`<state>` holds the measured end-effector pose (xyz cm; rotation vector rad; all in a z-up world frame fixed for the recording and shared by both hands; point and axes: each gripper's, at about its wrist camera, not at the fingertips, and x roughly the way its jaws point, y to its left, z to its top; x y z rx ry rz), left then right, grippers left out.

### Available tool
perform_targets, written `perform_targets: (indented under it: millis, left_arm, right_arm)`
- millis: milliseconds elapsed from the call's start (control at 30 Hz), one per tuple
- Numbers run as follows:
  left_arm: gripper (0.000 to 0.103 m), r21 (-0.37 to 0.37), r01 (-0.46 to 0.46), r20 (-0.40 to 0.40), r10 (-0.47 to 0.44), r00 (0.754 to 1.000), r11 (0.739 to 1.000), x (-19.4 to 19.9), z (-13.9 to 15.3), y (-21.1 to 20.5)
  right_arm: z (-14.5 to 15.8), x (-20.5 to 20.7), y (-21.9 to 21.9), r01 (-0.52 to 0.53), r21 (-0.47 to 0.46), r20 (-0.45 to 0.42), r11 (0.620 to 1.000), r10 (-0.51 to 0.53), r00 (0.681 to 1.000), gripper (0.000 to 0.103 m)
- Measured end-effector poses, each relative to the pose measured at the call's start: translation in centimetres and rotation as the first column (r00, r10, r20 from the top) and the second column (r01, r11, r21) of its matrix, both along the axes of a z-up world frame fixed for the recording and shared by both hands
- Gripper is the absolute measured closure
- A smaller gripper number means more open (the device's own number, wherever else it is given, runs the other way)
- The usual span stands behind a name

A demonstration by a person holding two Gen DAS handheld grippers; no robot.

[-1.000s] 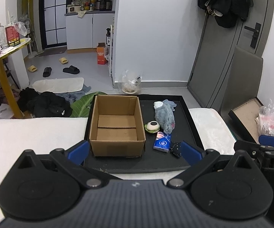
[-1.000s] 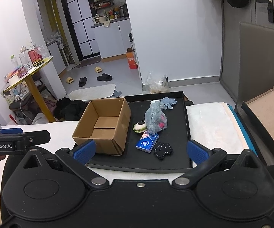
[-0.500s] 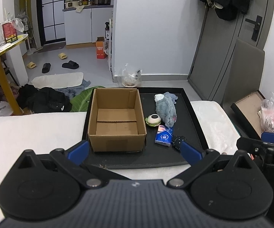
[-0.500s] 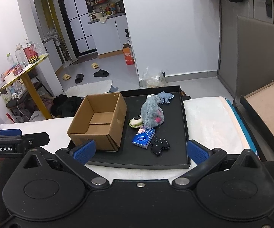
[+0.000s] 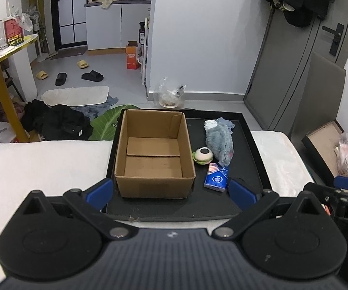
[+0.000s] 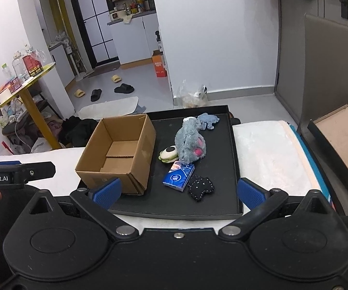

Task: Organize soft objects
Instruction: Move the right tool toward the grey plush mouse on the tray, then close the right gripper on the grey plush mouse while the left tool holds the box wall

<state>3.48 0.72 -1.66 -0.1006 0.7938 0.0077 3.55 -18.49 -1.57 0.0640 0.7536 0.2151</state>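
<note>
1. Starting at the left, the left gripper (image 5: 170, 191) hangs short of the tray's near edge with its blue fingers (image 5: 100, 189) spread wide and nothing between them; it touches none of the objects.
2. Next comes the cardboard box (image 6: 116, 154), standing open on the left part of the black tray (image 6: 234, 149). Its floor shows bare, so no soft item has gone in yet, and the sorting looks not yet begun.
3. Just right of the box lies a small round plush (image 6: 168, 154) with a dark spot on top, resting against the grey plush toy (image 6: 191, 142), which lies slumped mid-tray with pink patches showing.
4. Behind that toy, near the tray's far edge, sits a small grey-blue cloth piece (image 6: 207, 120).
5. Nearer the front, a blue tissue pack (image 6: 178, 177) lies flat, and just beside it a black star-dotted fabric piece (image 6: 200, 188); whether the two touch is hard to tell.
6. Farthest right, the right gripper (image 6: 177, 191) also hovers in front of the tray, fingers (image 6: 251, 193) wide apart and empty.
7. By my judgement everything is left to do: all five items on the tray probably belong in the box, the tissue pack being the doubtful one.
</note>
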Motion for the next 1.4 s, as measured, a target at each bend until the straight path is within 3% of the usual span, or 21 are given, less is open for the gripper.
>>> perform_targets:
  millis: [667,1167,1400]
  left_arm:
    - [0.001,0.012,-0.057,-0.070,0.057,0.996,0.998,5.6,-3.4,2.7]
    - [0.004,0.039,-0.119,-0.163,0.124,0.979,0.992,10.1,-7.5,5.7]
    - [0.018,0.041,-0.146,-0.207,0.151,0.966,0.988,12.0,-9.5,6.6]
  right_arm:
    - [-2.9,6.2,0.1,0.024,0.013,-0.071,1.000,-0.023,0.997,0.000]
    - [-6.2,12.6,0.8,-0.003,0.024,-0.165,1.000,0.007,0.986,0.000]
    - [-7.4,16.2,1.4,-0.007,0.035,-0.187,0.999,0.014,0.982,0.005]
